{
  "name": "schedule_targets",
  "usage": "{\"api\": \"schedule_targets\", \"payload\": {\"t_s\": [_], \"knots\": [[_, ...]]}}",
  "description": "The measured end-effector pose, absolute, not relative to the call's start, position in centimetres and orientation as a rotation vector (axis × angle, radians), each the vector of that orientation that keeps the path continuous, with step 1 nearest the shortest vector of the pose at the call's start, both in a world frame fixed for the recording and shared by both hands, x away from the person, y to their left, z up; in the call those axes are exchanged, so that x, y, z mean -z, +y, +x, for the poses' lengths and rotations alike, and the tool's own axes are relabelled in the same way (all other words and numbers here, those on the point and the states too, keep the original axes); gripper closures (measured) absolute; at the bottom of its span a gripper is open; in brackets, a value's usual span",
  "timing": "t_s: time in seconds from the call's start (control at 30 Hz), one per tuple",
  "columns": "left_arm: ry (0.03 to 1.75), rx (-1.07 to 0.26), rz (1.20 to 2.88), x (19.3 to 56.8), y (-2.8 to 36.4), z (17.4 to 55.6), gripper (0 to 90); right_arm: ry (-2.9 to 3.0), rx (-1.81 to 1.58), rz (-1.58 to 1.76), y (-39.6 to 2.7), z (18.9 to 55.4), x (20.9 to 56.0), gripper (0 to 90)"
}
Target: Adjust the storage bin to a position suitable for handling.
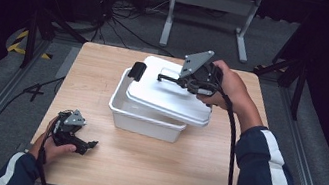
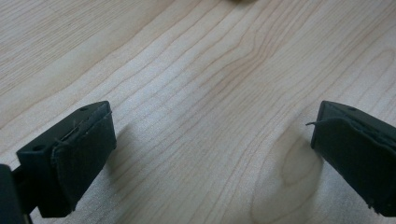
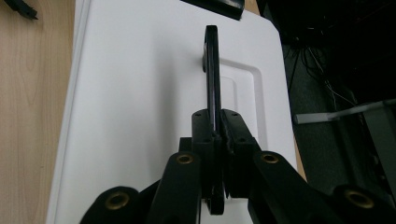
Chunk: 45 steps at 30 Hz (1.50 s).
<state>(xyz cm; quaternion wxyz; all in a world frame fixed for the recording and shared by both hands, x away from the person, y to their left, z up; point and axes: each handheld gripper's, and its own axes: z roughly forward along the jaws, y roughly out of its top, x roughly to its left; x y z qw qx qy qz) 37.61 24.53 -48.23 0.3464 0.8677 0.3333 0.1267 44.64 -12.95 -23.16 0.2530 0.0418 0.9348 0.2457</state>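
A white plastic box [image 1: 145, 119] stands in the middle of the wooden table [image 1: 190, 168]. Its white lid [image 1: 166, 98] hangs tilted over it, shifted to the right, with the box's near left part uncovered. My right gripper [image 1: 182, 82] is shut on the lid's thin black handle [image 1: 167, 79]. In the right gripper view the handle [image 3: 212, 60] runs edge-on between the closed jaws of that gripper [image 3: 217, 119], above the lid [image 3: 140, 93]. My left gripper [image 1: 87, 145] rests low at the table's front left, open, with bare wood between its pads [image 2: 84, 149].
A black latch [image 1: 137, 70] sits at the box's far left end. Beyond the table stand a grey metal frame [image 1: 213, 2] and floor cables [image 1: 114, 18]. Rails run along both sides of the table.
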Motion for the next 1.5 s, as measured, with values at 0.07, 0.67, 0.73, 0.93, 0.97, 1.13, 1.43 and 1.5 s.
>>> {"api": "schedule_targets", "payload": {"t_s": [0.07,0.67,0.73,0.93,0.97,1.13,1.43,1.5], "knots": [[0.866,-0.332,2.246,48.3,24.5,37.6,0.4,2.537,-0.670,0.122,-13.5,44.6,23.0,85.2],[0.870,-0.330,2.244,48.3,24.5,37.6,0.4,2.508,-0.680,0.214,-18.9,44.3,22.4,85.2],[0.873,-0.326,2.244,48.3,24.5,37.5,0.4,2.501,-0.673,0.225,-19.6,44.3,22.3,85.2],[0.873,-0.325,2.244,48.3,24.5,37.5,0.4,2.490,-0.660,0.280,-21.9,44.0,22.2,85.2],[0.873,-0.326,2.244,48.3,24.5,37.5,0.4,2.486,-0.660,0.289,-22.4,44.0,22.2,85.1],[0.876,-0.321,2.244,48.3,24.5,37.5,0.4,2.473,-0.653,0.328,-24.2,43.8,22.2,85.1],[0.874,-0.322,2.248,48.3,24.5,37.5,0.4,2.452,-0.662,0.405,-27.5,43.1,22.4,85.1],[0.874,-0.322,2.248,48.3,24.5,37.5,0.4,2.448,-0.657,0.421,-28.1,43.0,22.5,85.1]]}}
